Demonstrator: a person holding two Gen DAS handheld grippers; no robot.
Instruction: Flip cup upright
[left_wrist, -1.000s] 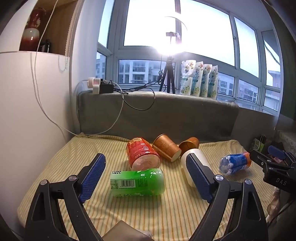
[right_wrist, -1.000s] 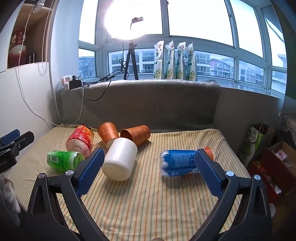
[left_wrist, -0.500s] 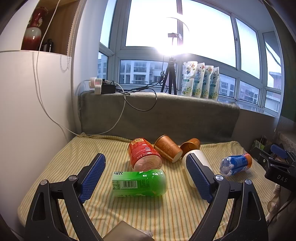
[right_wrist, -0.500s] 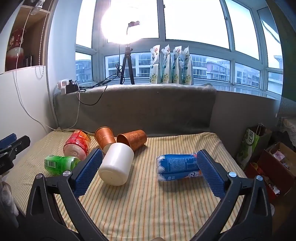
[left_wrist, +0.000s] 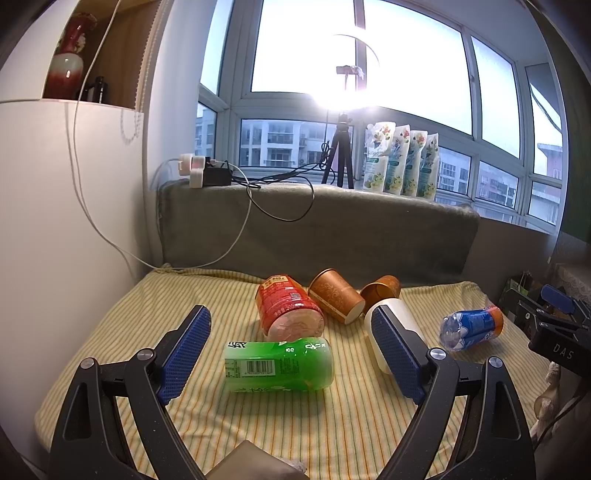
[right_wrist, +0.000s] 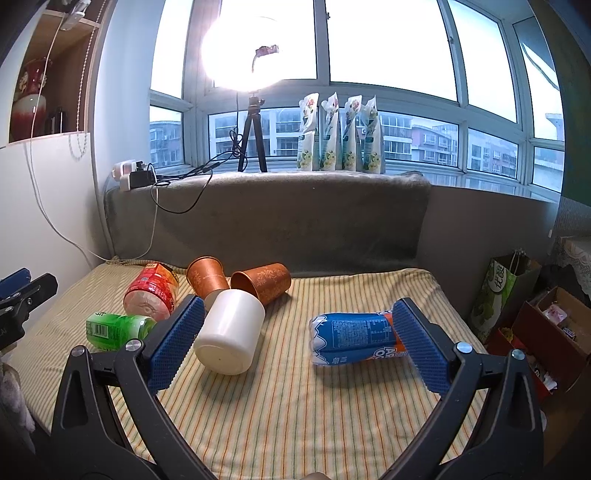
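A white cup (right_wrist: 231, 334) lies on its side on the striped cloth, its flat bottom toward me; the left wrist view shows it (left_wrist: 402, 317) partly behind a finger. Two copper cups lie on their sides behind it: one (right_wrist: 207, 275) (left_wrist: 336, 297) and another (right_wrist: 264, 282) (left_wrist: 380, 290). My left gripper (left_wrist: 291, 354) is open and empty, held above a green bottle (left_wrist: 279, 365). My right gripper (right_wrist: 295, 341) is open and empty, with the white cup near its left finger and a blue bottle (right_wrist: 354, 338) near its right finger.
A red bottle (left_wrist: 290, 312) (right_wrist: 151, 291) lies behind the green one (right_wrist: 118, 328). The blue bottle (left_wrist: 471, 328) lies at the right. A grey padded ledge (right_wrist: 295, 221) backs the cloth. Bags and boxes (right_wrist: 535, 317) stand off the right edge. A white cabinet (left_wrist: 70, 221) borders the left.
Both grippers have drifted slightly back and up, so the objects sit a little lower and farther in view. No object on the cloth has moved.
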